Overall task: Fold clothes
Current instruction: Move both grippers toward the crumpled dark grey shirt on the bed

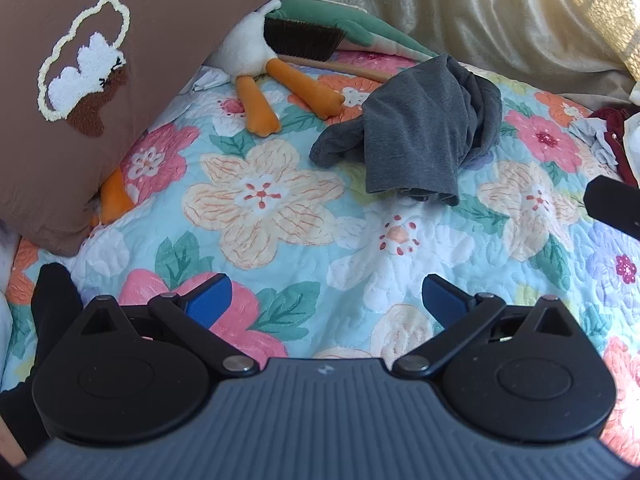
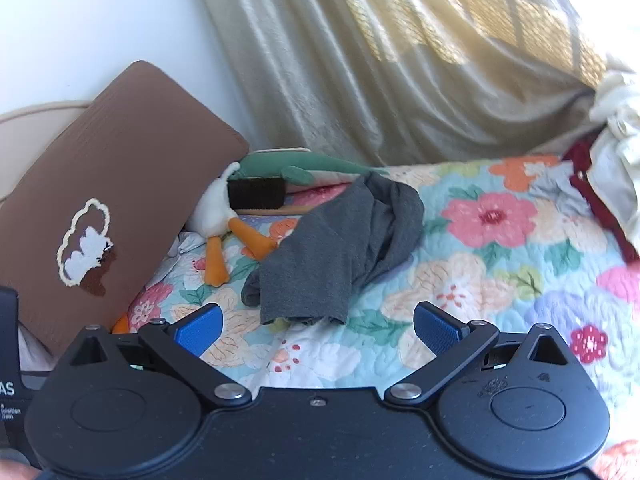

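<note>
A crumpled dark grey garment [image 1: 420, 128] lies in a loose heap on the floral quilt [image 1: 260, 200]; it also shows in the right wrist view [image 2: 332, 248]. My left gripper [image 1: 326, 296] is open and empty, hovering above the quilt well short of the garment. My right gripper [image 2: 318, 326] is open and empty, with its blue pads [image 2: 436, 328] just in front of the garment's near hem. Part of the right gripper shows at the right edge of the left wrist view [image 1: 612, 204].
A brown pillow [image 1: 88, 80] leans at the left. A plush duck with orange legs [image 1: 260, 80] and a dark brush [image 1: 300, 40] lie behind the garment. A cream curtain [image 2: 400, 80] hangs at the back. Dark red and white cloth [image 2: 600, 184] lies far right.
</note>
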Demonstrator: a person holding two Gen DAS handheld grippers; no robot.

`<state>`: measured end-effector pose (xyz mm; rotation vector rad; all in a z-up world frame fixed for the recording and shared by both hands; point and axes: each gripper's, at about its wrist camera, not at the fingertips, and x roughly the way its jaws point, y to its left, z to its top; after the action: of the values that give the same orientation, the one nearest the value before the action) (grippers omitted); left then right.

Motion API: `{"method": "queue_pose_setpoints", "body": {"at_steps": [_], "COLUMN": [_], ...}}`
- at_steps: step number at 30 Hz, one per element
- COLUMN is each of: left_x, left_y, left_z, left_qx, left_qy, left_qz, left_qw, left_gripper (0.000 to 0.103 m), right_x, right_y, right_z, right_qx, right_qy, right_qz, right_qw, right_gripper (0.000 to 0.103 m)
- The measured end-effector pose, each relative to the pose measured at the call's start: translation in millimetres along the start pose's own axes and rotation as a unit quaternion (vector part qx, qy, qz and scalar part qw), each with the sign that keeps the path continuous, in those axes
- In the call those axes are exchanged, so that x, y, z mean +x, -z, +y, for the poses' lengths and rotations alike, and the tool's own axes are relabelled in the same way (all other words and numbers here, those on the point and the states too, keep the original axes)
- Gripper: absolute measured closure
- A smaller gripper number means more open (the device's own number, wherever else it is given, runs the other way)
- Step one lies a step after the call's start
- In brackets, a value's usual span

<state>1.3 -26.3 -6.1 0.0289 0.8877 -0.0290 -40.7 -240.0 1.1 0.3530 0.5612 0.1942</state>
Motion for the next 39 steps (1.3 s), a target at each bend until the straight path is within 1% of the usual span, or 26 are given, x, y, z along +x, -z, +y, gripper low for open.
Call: {"method": "queue_pose_setpoints", "body": {"at_steps": [2, 4, 7, 10, 18, 19, 21, 22, 23, 24, 26, 28, 31, 35, 39], "left_x": [0, 0, 3, 3, 4, 2, -2, -3, -4, -2, 3, 7, 10, 13, 14], "left_y": [1, 1, 1, 2, 4, 5, 7, 8, 7, 6, 6, 7, 10, 11, 11], "left_z": [1, 3, 6, 8, 6, 6, 5, 5, 3, 2, 2, 2, 2, 4, 4], "left_qx": [0.001, 0.001, -0.005, -0.006, -0.008, -0.004, 0.003, 0.005, 0.006, 0.007, 0.006, 0.007, 0.012, 0.007, 0.007], "left_qy": [0.001, 0.003, 0.005, 0.015, 0.040, 0.047, 0.059, 0.061, 0.062, 0.061, 0.059, 0.056, 0.049, 0.053, 0.050], "left_qz": [-0.001, -0.002, -0.002, -0.008, -0.031, -0.042, -0.068, -0.080, -0.087, -0.086, -0.080, -0.075, -0.073, -0.062, -0.060], "left_qw": [1.0000, 1.0000, 1.0000, 0.9998, 0.9987, 0.9980, 0.9959, 0.9949, 0.9943, 0.9944, 0.9950, 0.9956, 0.9961, 0.9966, 0.9969], "left_gripper": [0.000, 0.000, 0.000, 0.000, 0.000, 0.000, 0.000, 0.000, 0.000, 0.000, 0.000, 0.000, 0.000, 0.000, 0.000], "right_x": [0, 2, 5, 8, 10, 11, 13, 13, 14, 16, 18, 21, 25, 27, 27], "right_y": [-1, -2, -1, 1, 1, 2, 2, 3, 3, 4, 3, 1, 1, 4, 4], "right_z": [-4, -5, -3, -4, -6, -6, -4, -1, 4, 11, 17, 13, 4, 5, 5], "right_qx": [0.022, 0.031, 0.024, 0.019, 0.013, 0.011, -0.004, -0.019, -0.043, -0.073, -0.106, -0.098, -0.065, -0.064, -0.061], "right_qy": [-0.018, -0.027, -0.021, -0.011, 0.004, 0.006, 0.024, 0.040, 0.065, 0.094, 0.118, 0.107, 0.077, 0.084, 0.078], "right_qz": [0.006, 0.008, 0.008, 0.011, 0.011, 0.010, 0.004, -0.002, -0.011, -0.022, -0.035, -0.031, -0.014, -0.011, -0.010], "right_qw": [1.000, 0.999, 0.999, 1.000, 1.000, 1.000, 1.000, 0.999, 0.997, 0.993, 0.987, 0.989, 0.995, 0.994, 0.995], "right_gripper": [0.000, 0.000, 0.000, 0.000, 0.000, 0.000, 0.000, 0.000, 0.000, 0.000, 0.000, 0.000, 0.000, 0.000, 0.000]}}
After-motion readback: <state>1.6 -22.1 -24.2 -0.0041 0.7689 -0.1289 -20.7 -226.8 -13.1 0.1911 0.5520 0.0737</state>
